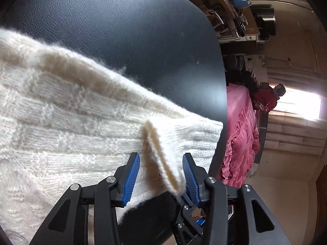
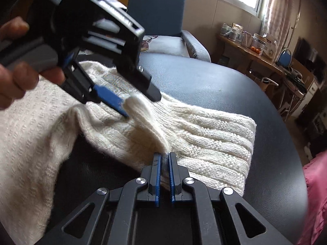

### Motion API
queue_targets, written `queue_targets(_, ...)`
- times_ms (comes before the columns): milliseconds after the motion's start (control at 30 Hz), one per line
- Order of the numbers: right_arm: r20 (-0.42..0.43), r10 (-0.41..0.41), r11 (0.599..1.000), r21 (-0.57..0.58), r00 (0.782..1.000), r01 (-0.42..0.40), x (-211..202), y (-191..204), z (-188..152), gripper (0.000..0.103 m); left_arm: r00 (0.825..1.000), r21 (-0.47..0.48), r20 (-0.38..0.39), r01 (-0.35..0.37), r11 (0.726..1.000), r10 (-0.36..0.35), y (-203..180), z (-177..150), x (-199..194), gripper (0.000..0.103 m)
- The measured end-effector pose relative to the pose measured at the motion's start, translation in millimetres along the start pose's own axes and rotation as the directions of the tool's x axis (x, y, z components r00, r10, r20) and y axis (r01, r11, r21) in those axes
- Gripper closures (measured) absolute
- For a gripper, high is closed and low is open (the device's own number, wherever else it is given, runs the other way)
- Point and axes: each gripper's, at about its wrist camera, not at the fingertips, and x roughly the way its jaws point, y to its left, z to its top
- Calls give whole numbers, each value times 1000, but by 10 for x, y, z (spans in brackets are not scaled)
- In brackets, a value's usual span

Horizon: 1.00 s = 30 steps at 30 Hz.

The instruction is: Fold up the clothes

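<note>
A cream knitted sweater (image 1: 61, 126) lies on a round black table (image 1: 126, 32); it also shows in the right wrist view (image 2: 208, 138). My left gripper (image 1: 161, 163) is open, its blue pads on either side of a raised fold of the knit without closing on it. In the right wrist view the left gripper (image 2: 132, 104) hovers over that same raised fold, held by a hand. My right gripper (image 2: 164, 159) is shut on the near end of the fold, pinching the sweater edge.
The table (image 2: 235, 85) edge curves close on the right. A blue-backed armchair (image 2: 163, 20) stands behind it. A wooden desk with jars and clutter (image 2: 255, 47) is at the right. A pink bedspread (image 1: 239, 134) lies beyond the table edge.
</note>
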Motion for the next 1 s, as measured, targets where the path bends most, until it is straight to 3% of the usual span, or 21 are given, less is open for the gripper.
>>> queue_targets(100,8,9,1000,21,1000,-9,17,-20,-12,95,1000,16,-8,-23,1000,24,-44,7,95,63)
queue_targets(167,10,6,1000,28,1000,-6,23,-32,4,95,999,26,-13,-39,999,39,-73,11,158,89)
queue_targets(200,12,6,999,46,1000,-6,4,-57,7,95,999,32,-16,-47,998,47,-88,14,189,97)
queue_targets(267,16,5,996,86,1000,-7,-43,-109,13,88,998,47,41,-44,998,43,-133,13,-88,98)
queue_targets(367,61,39,967,248,997,-53,-237,-329,-32,50,991,71,129,-41,997,32,-202,11,-530,98)
queue_targets(400,86,80,940,326,993,-104,-300,-429,-76,35,987,79,158,-41,996,28,-225,11,-677,98)
queue_targets(433,116,123,901,404,986,-160,-361,-533,-125,30,982,87,187,-41,995,24,-248,10,-825,98)
queue_targets(500,184,259,776,545,948,-317,-404,-710,-259,24,969,103,245,-41,994,14,-294,9,-1119,98)
queue_targets(567,281,381,593,656,881,-466,-393,-808,-418,11,954,119,301,-42,992,4,-340,8,-1414,98)
queue_targets(633,401,471,378,713,786,-590,-338,-829,-544,0,934,134,357,-43,990,-7,-386,7,-1709,98)
queue_targets(700,527,520,162,712,672,-684,-272,-780,-622,0,912,150,410,-46,988,-20,-432,6,-2004,98)
queue_targets(733,565,533,88,704,630,-705,-235,-707,-610,0,899,158,437,-48,986,-26,-455,5,-2151,98)
queue_targets(833,648,563,-103,671,513,-734,-75,-430,-481,0,865,156,499,-33,987,-50,-310,-97,-2673,98)
queue_targets(867,660,568,-145,668,491,-730,-24,-324,-417,0,855,161,516,-28,987,-60,-229,-144,-2830,98)
queue_targets(933,670,581,-193,665,462,-722,89,-121,-279,0,827,160,558,-21,987,-73,-70,-281,-3152,98)
queue_targets(1000,679,579,-236,669,451,-705,210,76,-158,0,797,155,599,-12,988,-84,95,-432,-3447,98)
